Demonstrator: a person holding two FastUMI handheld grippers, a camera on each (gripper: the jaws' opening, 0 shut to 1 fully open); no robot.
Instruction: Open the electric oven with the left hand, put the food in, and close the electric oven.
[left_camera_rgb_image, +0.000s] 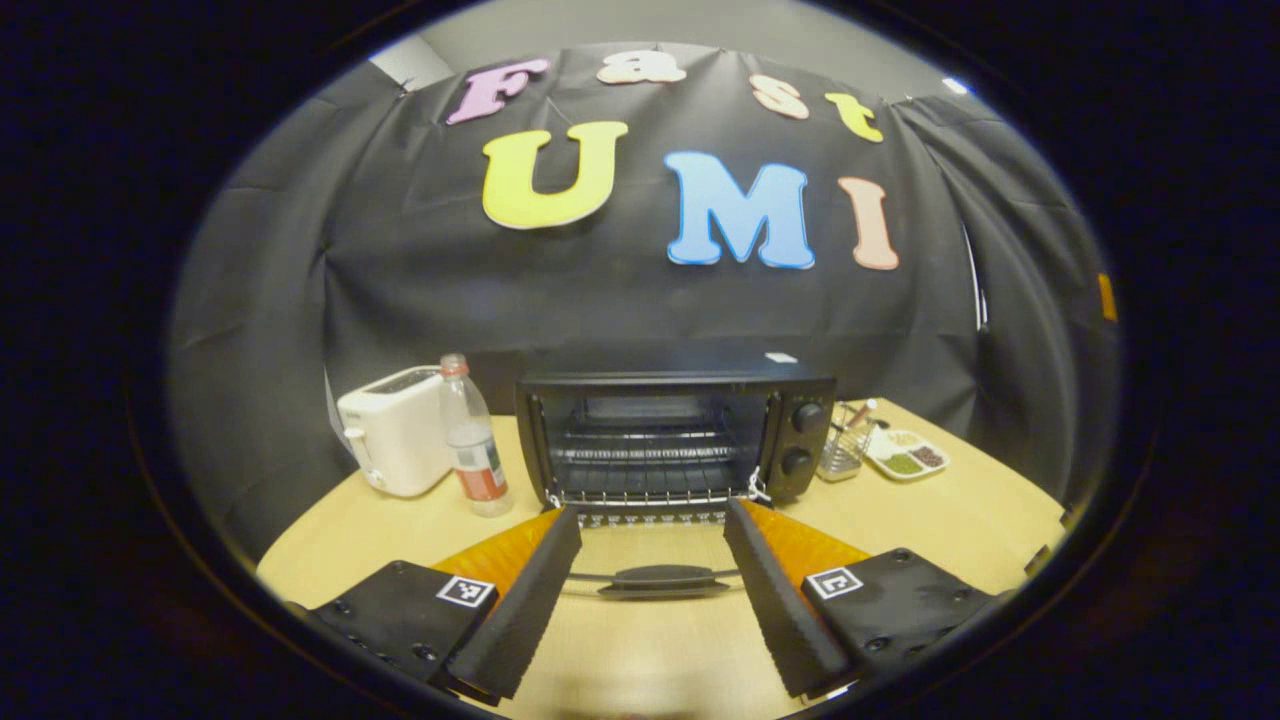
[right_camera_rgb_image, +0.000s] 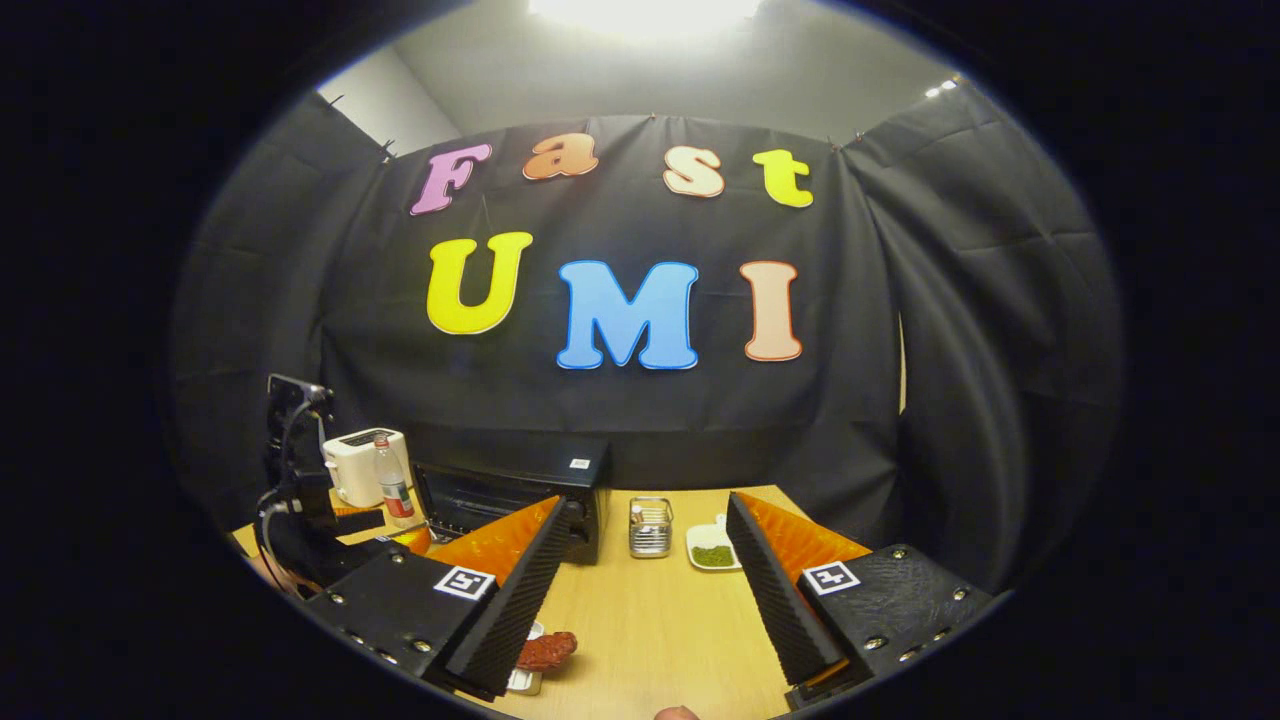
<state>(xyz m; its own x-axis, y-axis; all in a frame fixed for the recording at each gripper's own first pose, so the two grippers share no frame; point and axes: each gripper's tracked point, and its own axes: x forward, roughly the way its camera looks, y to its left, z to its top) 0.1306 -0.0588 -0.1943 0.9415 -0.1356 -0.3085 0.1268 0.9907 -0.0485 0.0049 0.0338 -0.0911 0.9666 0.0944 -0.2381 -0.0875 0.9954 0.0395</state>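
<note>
Oven (left_camera_rgb_image: 672, 435) door (left_camera_rgb_image: 655, 578) down at centre frame, both grippers (left_camera_rgb_image: 650, 590) (right_camera_rgb_image: 640, 590) spread, empty — meat (right_camera_rgb_image: 546, 650) lower left could slip if pinched off-centre.

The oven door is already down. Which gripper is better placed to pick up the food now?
Probably the right gripper: the food lies just beside its open fingers. The left gripper faces the open oven.

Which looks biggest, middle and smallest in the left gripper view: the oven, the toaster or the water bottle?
1. Oven, clearly largest.
2. Toaster.
3. Water bottle, narrowest, though it stands about as tall as the toaster and slightly nearer.
</note>
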